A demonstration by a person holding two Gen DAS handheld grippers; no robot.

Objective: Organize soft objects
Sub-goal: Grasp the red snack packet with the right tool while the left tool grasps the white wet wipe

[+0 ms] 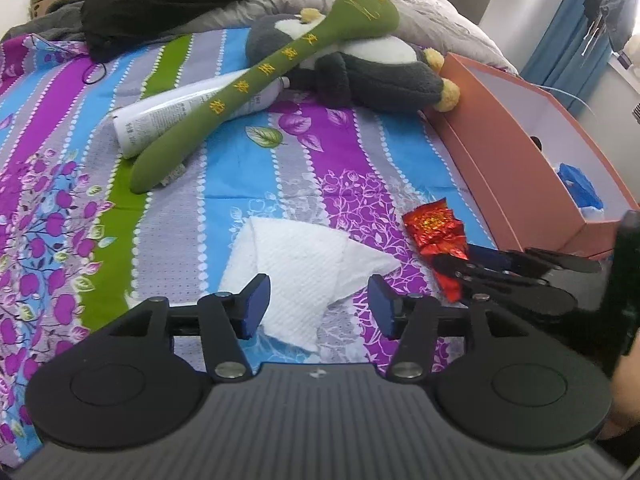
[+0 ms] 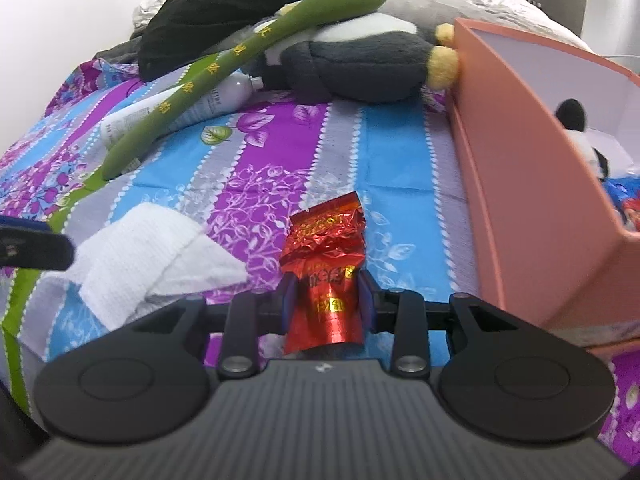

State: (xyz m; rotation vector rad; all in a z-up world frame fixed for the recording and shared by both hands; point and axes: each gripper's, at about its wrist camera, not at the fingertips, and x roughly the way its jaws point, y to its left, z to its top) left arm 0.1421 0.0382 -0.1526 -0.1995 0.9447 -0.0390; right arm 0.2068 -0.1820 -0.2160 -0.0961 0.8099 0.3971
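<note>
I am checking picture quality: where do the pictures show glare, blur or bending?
Right wrist view: the red foil packet glints with highlights, and the pink box curves from fisheye bending. Left wrist view: the right gripper at the edge looks smeared, while the white tissue stays sharp.

Bright, even daylight — soft shadows, fisheye bend, edges blurry.

Bed (image 1: 240, 184) with striped floral sheet, white wall (image 2: 60, 8), blue curtain (image 1: 560, 28)
</note>
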